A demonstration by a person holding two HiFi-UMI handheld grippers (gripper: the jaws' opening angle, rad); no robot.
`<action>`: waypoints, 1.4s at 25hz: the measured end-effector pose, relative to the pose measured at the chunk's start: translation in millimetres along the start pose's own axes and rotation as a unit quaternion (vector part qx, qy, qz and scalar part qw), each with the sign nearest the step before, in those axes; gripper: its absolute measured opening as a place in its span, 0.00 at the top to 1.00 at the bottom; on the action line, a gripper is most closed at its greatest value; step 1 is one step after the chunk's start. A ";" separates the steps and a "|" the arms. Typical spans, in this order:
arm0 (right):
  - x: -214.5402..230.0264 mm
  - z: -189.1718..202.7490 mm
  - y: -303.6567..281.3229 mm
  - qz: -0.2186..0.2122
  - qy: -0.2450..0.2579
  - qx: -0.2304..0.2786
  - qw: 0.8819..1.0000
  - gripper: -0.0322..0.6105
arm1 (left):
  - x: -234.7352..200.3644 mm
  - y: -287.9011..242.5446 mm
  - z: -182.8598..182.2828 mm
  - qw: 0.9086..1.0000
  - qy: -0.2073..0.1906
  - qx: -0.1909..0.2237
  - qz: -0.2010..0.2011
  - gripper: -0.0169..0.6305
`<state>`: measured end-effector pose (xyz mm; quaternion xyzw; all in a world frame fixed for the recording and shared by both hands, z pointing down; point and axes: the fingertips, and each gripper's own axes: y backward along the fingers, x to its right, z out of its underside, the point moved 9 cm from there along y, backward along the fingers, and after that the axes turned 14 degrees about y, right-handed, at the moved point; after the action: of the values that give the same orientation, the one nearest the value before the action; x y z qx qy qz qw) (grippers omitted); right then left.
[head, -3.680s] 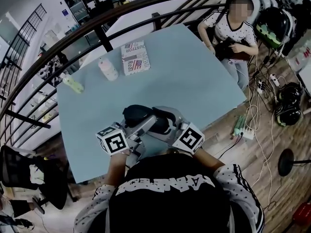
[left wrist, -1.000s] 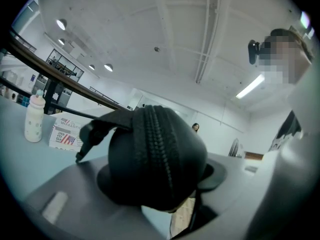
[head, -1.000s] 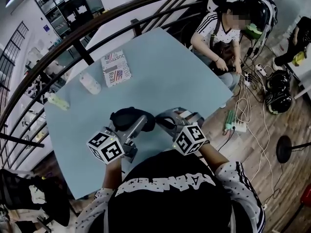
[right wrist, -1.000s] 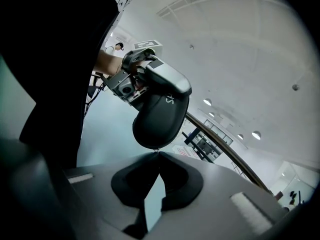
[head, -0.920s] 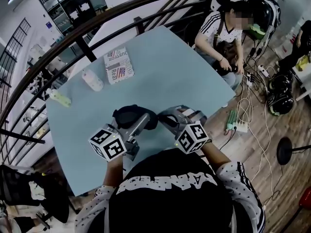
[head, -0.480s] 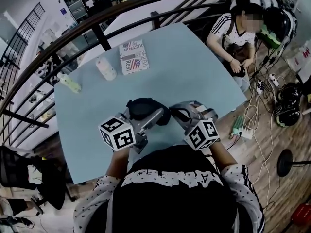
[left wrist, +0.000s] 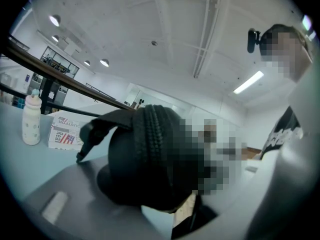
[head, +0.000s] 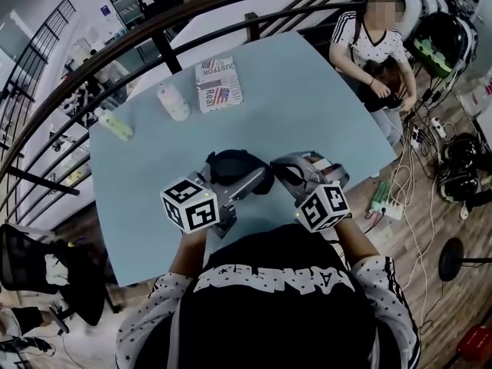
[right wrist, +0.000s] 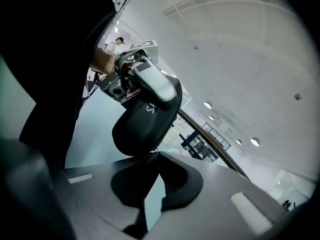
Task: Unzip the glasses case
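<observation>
Hardly anything has moved over the last second: the left tongs (head: 254,181) and the right tongs (right wrist: 150,159) keep their places at the glasses case (head: 228,164). The case sits at the same spot over the near half of the worktop (head: 307,106). Only the head camera has swung a little, so the whole scene now lies slightly higher in its view.

The pale blue worktop fills the middle of the head view. A dark railing (head: 154,33) curves round its far side, and a seated person (head: 377,44) is at its far right corner.

Nearest the camera, the two tongs meet at the case, each carrying its marker cube. The left cube (head: 190,204) and the right cube (head: 323,206) are well apart.

The left tongs are clamped on the black case, one long jaw lying across its top. In the left gripper view the case fills the space between the jaws. The zip teeth (left wrist: 150,139) run closed over its ridge as far as they show, and a black tab (left wrist: 92,131) sticks out to the left.

The right tongs are closed tight, their tips meeting right at the lower edge of the case. What they pinch there I cannot tell.

On the far side of the worktop lie a flag-printed box (head: 217,83), just beside it a white bottle (head: 173,102), and further left a small pale green bottle (head: 115,126).
</observation>
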<state>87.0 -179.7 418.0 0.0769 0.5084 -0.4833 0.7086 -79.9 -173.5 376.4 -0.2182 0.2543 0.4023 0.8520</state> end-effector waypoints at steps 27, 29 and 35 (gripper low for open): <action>11.7 -5.9 -7.3 -0.006 0.006 0.025 1.000 0.94 | -5.0 -11.2 14.2 0.998 -0.014 -0.059 0.002 0.97; 12.7 -5.8 -7.8 -0.005 0.006 0.026 1.000 0.94 | -4.5 -13.1 15.3 0.998 -0.022 -0.065 -0.001 0.97; 12.3 -6.2 -7.7 -0.004 0.009 0.032 0.999 0.94 | -5.5 -14.3 20.3 0.997 -0.026 -0.070 0.002 0.97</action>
<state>77.3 -187.4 408.2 0.1016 0.4996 -0.5015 0.6989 -66.2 -173.3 397.9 -0.2661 0.2041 0.4258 0.8404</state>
